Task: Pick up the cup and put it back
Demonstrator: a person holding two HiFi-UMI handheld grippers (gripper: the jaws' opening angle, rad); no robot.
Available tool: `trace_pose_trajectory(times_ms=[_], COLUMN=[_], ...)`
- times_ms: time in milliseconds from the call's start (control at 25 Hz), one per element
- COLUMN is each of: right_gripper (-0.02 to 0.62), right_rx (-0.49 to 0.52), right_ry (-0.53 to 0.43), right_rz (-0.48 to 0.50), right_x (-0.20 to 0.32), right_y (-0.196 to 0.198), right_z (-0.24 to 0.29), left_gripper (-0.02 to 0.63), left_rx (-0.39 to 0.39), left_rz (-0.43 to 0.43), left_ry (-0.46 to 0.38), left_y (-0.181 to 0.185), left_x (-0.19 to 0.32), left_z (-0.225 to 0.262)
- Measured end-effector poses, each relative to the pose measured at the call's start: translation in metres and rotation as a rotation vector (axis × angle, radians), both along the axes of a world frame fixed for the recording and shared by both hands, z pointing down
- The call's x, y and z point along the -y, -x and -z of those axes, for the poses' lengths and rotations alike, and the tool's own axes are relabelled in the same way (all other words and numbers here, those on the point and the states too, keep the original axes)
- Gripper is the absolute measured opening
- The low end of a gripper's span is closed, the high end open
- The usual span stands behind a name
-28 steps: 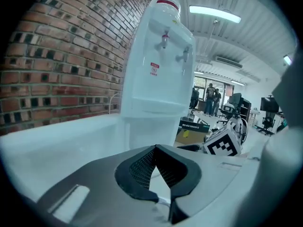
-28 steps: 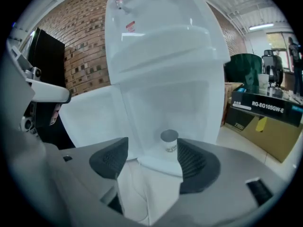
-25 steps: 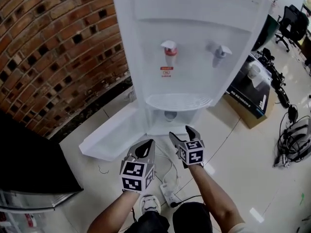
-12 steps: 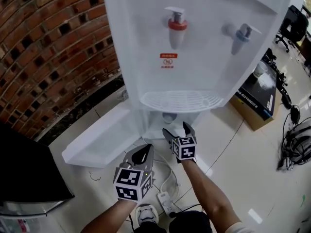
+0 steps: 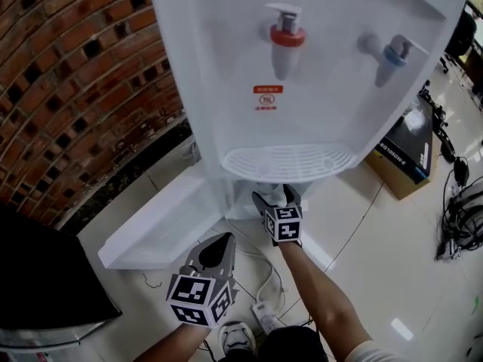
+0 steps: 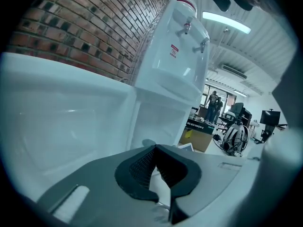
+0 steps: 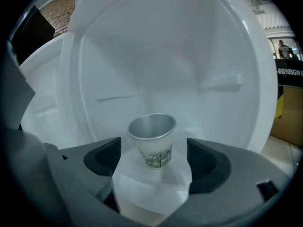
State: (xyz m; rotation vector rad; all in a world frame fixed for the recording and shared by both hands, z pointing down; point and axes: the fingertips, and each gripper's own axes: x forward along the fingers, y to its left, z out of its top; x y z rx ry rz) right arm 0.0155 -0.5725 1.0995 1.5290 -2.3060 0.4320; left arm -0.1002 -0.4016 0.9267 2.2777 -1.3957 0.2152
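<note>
Head view. Shows the right gripper (image 5: 275, 197) pushed in under the drip tray (image 5: 290, 163) of the water dispenser (image 5: 317, 59). Hides its jaw tips, and whatever lies ahead of them, beneath that tray. Shows the left gripper (image 5: 217, 246) lower and to the left, just beside the open cabinet door (image 5: 158, 221).

Left gripper view. Shows jaws shut, tips meeting, nothing between. Blurs the right edge into grey shapes.

Right gripper view. Shows jaws wide and closing, with the cup (image 7: 152, 140) upright between the pads, a clear gap on each side, inside the white cabinet. Loses the cup's base against the pale surface below.
</note>
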Motion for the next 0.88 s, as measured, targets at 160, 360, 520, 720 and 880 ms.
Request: trace_pose_trajectory(times_ms=[160,360,520,720,880], right_gripper=[0.422,0.375,0.314,0.313,0.313], right_rx=[-0.003,-0.005,-0.008,-0.038,-0.037], right_ry=[-0.006,-0.031,-0.013,-0.074,-0.09], right_rz=[0.033,0.048,0.016,0.033,0.039], right_x=[0.01,0.016,0.015,0.01,-0.005], right_y=[0.008,0.017,0.016,0.013,0.005], right_z=[0.001,0.005,-0.002,0.019,0.039], left_gripper=[-0.006,-0.006,-0.006,-0.006,-0.006], left_rx=[0.001,0.003,0.002,0.002,-0.003], left_rz=[0.01,0.007,0.01,0.021,0.035], left_ry=[0.01,0.02,0.039,0.046,0.062], left_y=[0.004,0.004,0.006,0.011,0.014], left_x=[0.004,-0.004,-0.011,-0.014,-0.013], left_z=[-0.004,-0.011,-0.016,-0.02,-0.017])
